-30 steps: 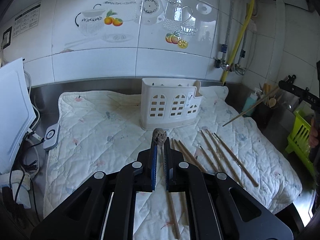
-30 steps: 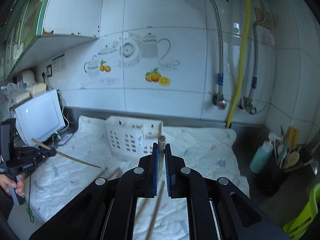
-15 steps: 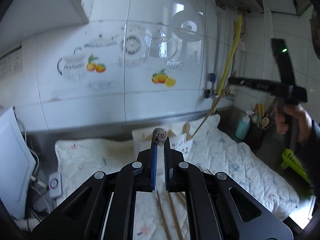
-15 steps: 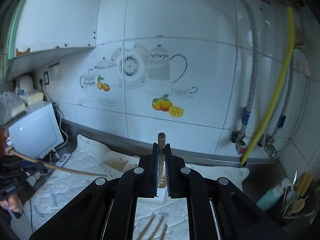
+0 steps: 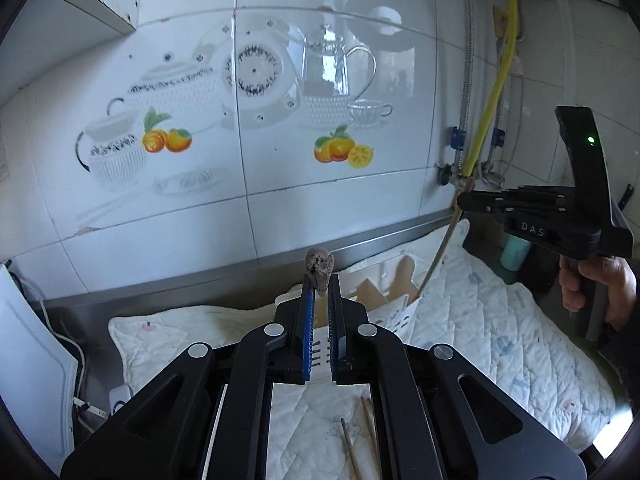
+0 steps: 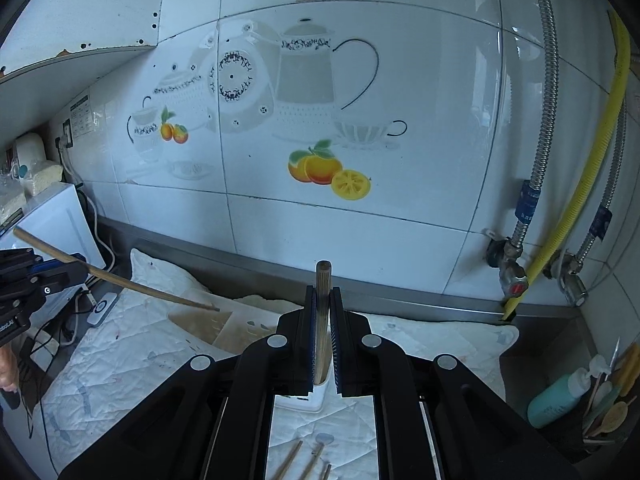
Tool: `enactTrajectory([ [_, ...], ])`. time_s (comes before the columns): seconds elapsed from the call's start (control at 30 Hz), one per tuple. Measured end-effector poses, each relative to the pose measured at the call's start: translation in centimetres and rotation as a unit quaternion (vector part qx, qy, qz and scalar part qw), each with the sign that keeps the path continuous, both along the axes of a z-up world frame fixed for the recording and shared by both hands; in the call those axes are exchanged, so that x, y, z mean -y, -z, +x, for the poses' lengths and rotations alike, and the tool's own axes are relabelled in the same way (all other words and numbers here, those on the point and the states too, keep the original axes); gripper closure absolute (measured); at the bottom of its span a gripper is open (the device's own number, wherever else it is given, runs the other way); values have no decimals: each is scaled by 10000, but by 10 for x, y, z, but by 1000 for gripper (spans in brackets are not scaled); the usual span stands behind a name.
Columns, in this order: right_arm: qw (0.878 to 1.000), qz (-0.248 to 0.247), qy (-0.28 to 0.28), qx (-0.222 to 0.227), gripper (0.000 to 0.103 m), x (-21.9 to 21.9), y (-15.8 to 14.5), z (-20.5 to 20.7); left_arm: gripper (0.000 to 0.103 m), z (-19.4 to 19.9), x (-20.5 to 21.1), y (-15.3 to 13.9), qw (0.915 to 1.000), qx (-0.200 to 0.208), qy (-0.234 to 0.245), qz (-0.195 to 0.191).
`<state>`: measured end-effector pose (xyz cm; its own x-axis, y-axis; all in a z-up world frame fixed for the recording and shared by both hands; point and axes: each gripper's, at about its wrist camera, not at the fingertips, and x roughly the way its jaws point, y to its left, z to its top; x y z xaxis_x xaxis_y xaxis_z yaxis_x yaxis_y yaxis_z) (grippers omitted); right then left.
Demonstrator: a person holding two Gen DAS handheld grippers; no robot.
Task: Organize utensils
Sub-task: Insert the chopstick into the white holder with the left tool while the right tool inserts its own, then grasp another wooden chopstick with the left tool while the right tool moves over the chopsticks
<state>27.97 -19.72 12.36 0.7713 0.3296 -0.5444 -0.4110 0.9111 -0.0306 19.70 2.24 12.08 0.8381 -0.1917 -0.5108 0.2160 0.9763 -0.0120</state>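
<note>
In the left wrist view my left gripper (image 5: 319, 286) is shut on a wooden chopstick (image 5: 319, 266), seen end-on above the white utensil basket (image 5: 396, 308). At the right a hand holds my right gripper (image 5: 462, 202), shut on a second chopstick (image 5: 438, 250) that slants down with its tip at the basket's right end. The right wrist view shows the right gripper (image 6: 323, 296) clamping that chopstick (image 6: 323, 276) over the basket (image 6: 224, 328). The left gripper (image 6: 60, 270) sits at the left, its chopstick (image 6: 140, 286) reaching to the basket's rim.
Loose chopsticks (image 5: 352, 448) lie on the quilted cloth (image 5: 480, 320) near the front. A wooden spatula (image 5: 406, 272) stands in the basket. A white appliance (image 6: 52, 220) is at the left, a teal bottle (image 6: 556, 400) and utensil pot at the right, pipes and a yellow hose (image 6: 580, 200) on the tiled wall.
Both grippers have risen and come in towards the basket and the wall, each still clamping its chopstick. The right chopstick's tip now reaches the basket.
</note>
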Motion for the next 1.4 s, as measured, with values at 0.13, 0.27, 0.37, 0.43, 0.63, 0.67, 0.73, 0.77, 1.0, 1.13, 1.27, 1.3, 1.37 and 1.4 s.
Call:
enactTrajectory([
  [0.13, 10000, 42, -7, 42, 96, -1, -1, 3, 98, 16, 5, 1, 9998, -176, 37, 82],
  [0.27, 9999, 63, -22, 90, 95, 0, -3, -1, 97, 27, 8, 3, 9997, -244, -16, 64],
  [0.37, 9998, 47, -23, 171, 94, 3, -6, -10, 96, 29, 8, 3, 9997, -223, -34, 4],
  [0.43, 9997, 100, -28, 211, 94, 8, -7, -19, 95, 26, 8, 2, 9998, -176, 5, -84],
  [0.63, 9992, 294, -26, 281, 93, 26, -7, -53, 93, 11, 9, -3, 9999, -53, 20, -100],
  [0.67, 9990, 329, -9, 300, 93, 30, -6, -62, 89, 5, 9, -4, 9999, -6, -7, -101],
  [0.73, 9988, 393, -18, 289, 90, 36, -3, -76, 84, -7, 7, -6, 9999, 55, -14, -129],
  [0.77, 9987, 422, -4, 275, 89, 39, -1, -84, 83, -13, 6, -7, 9999, 88, -28, -131],
  [1.0, 9981, 580, 143, 166, 74, 60, 31, -146, 70, -59, 1, 8, 9998, 21, -87, -175],
  [1.13, 9984, 467, 305, 118, 73, 66, 59, -179, 62, -86, 2, 34, 9998, -103, -119, -111],
  [1.27, 9987, 219, 443, 82, 68, 65, 90, -208, 60, -107, 4, 66, 9993, -327, -114, -138],
  [1.3, 9988, 142, 462, 82, 68, 64, 98, -216, 60, -112, 4, 74, 9991, -372, -150, -119],
  [1.37, 9986, 40, 523, 67, 68, 64, 111, -226, 60, -123, 2, 91, 9986, -466, -213, -127],
  [1.4, 9986, 69, 531, -3, 68, 64, 119, -231, 60, -129, 1, 100, 9982, -518, -247, -162],
])
